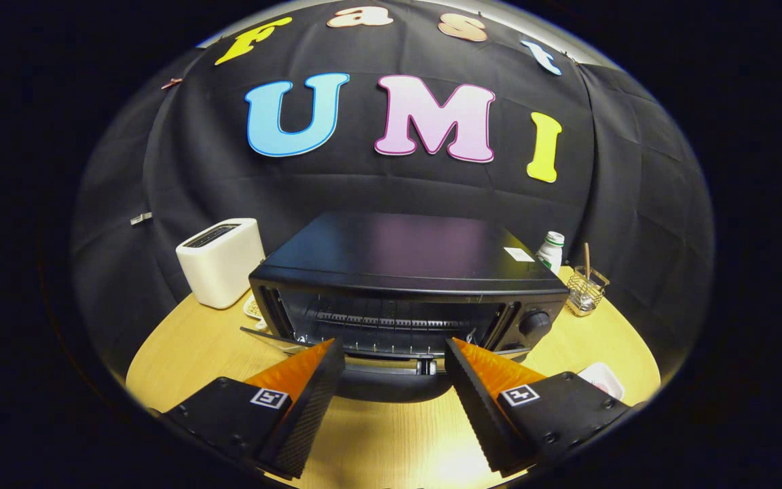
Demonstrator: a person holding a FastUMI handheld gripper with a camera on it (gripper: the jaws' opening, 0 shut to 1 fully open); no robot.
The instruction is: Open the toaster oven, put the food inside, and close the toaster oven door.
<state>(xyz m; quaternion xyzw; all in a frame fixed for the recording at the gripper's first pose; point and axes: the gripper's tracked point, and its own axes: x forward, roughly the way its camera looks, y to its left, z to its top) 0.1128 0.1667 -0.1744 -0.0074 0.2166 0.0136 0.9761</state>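
Oven (404, 261) sits mid-worktop (180, 353), just ahead of the gripper (394, 356). Door (381, 370) is dropped open, handle bar lying between the two fingertips; rack visible inside, cavity looks bare. Gripper spread wide, holding nothing, fingers (309, 387) flanking the door's front edge, not pressing on it. Knob (535, 323) on the oven's right panel. White toaster (220, 261) stands left of the oven, well apart from the fingers. Behind right: a white bottle (551, 251) and a wire holder (586, 291). White dish (603, 377) beside the right finger; contents too small to tell.
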